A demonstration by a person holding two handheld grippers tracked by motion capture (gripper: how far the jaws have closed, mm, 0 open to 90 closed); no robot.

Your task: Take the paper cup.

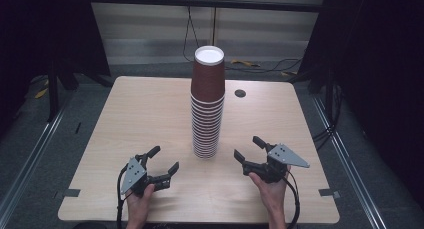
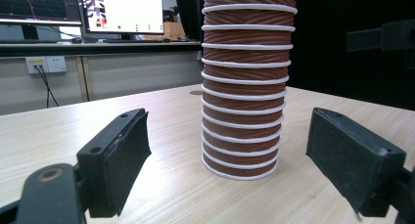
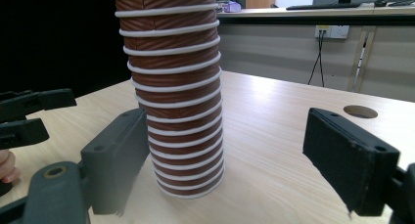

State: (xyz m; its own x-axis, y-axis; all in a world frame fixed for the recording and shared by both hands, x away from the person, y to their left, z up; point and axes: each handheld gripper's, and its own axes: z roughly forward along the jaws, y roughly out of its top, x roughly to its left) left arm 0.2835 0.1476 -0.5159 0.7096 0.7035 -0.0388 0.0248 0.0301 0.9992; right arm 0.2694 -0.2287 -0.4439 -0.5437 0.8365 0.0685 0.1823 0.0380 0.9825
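A tall stack of upside-down brown paper cups [image 1: 206,109] with white rims stands on the wooden table [image 1: 150,114], slightly leaning. My left gripper [image 1: 165,158] rests near the front edge, left of the stack, open and holding nothing. My right gripper [image 1: 246,146] is held just right of the stack's base, also open and holding nothing. In the left gripper view the stack [image 2: 243,87] rises beyond the wide-apart jaws of that gripper [image 2: 227,150]. In the right gripper view the stack [image 3: 176,87] stands close ahead of the spread jaws of the right gripper [image 3: 225,155], with the left gripper [image 3: 29,111] at the far left.
A round cable hole [image 1: 240,93] sits in the table right of the stack. Monitors [image 2: 122,9] stand on a desk beyond the table. Dark curtains hang on both sides and cables [image 1: 260,66] lie on the floor behind.
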